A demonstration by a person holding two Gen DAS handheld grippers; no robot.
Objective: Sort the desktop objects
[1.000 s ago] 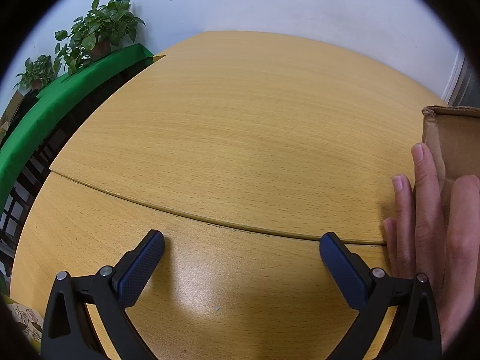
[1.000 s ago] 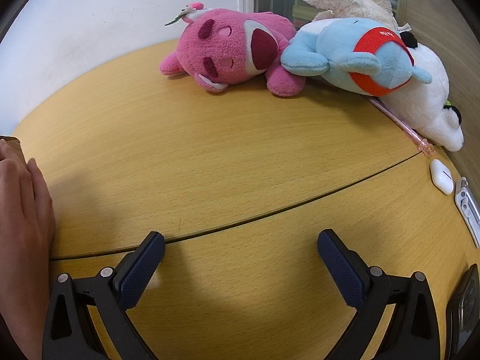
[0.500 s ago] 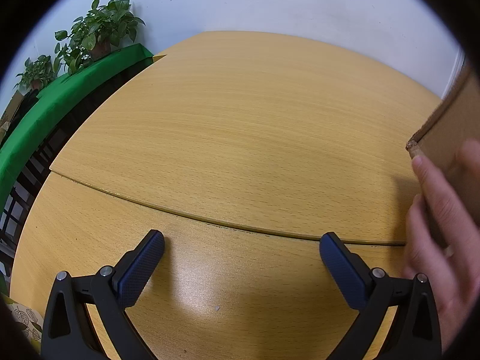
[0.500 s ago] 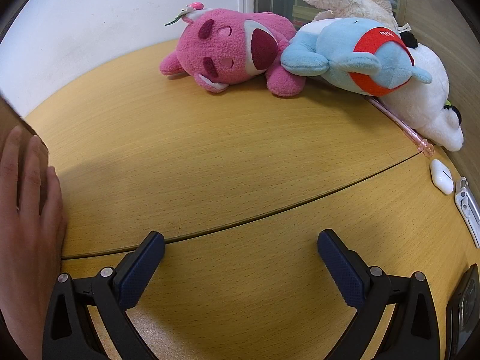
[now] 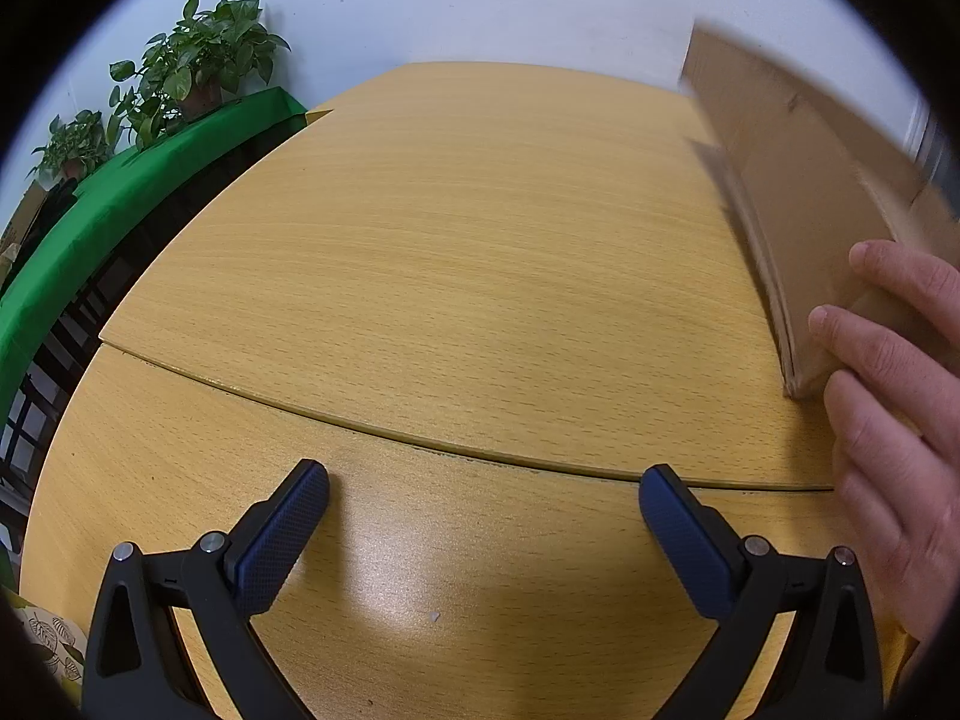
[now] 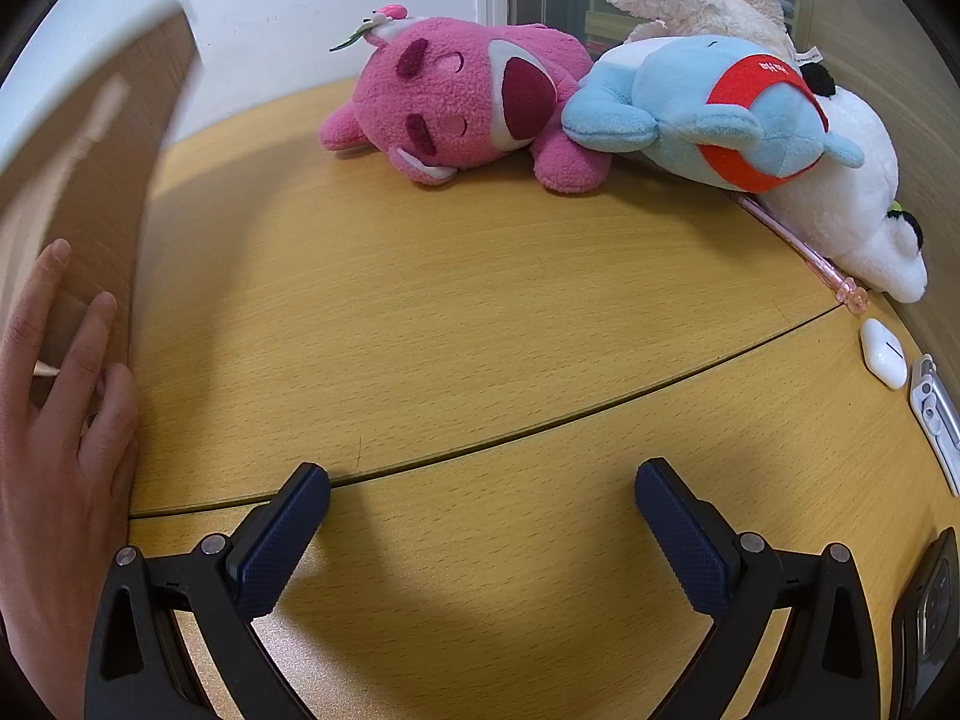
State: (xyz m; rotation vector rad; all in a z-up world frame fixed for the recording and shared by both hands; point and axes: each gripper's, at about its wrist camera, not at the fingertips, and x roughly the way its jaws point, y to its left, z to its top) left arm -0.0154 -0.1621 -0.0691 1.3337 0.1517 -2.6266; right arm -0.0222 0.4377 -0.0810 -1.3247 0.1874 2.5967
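A brown cardboard box [image 5: 804, 192] is tilted up on the wooden table [image 5: 456, 276], held by a bare hand [image 5: 888, 420]; it also shows blurred in the right wrist view [image 6: 84, 180]. A pink plush [image 6: 462, 102], a blue plush with a red band [image 6: 720, 114] and a white plush [image 6: 852, 204] lie at the far edge. A pink pen [image 6: 804, 252] and a white earbud case [image 6: 883, 354] lie at the right. My left gripper [image 5: 483, 507] and right gripper [image 6: 483, 504] are open and empty, low over the table.
Potted plants [image 5: 192, 72] stand on a green-covered shelf [image 5: 120, 192] beyond the table's left edge. A white device [image 6: 936, 414] and a dark device [image 6: 927, 606] lie at the right edge. A seam [image 6: 540, 420] crosses the table.
The hand has lifted and tilted the cardboard box up over the table; it now stands much higher in both views. Neither gripper has moved.
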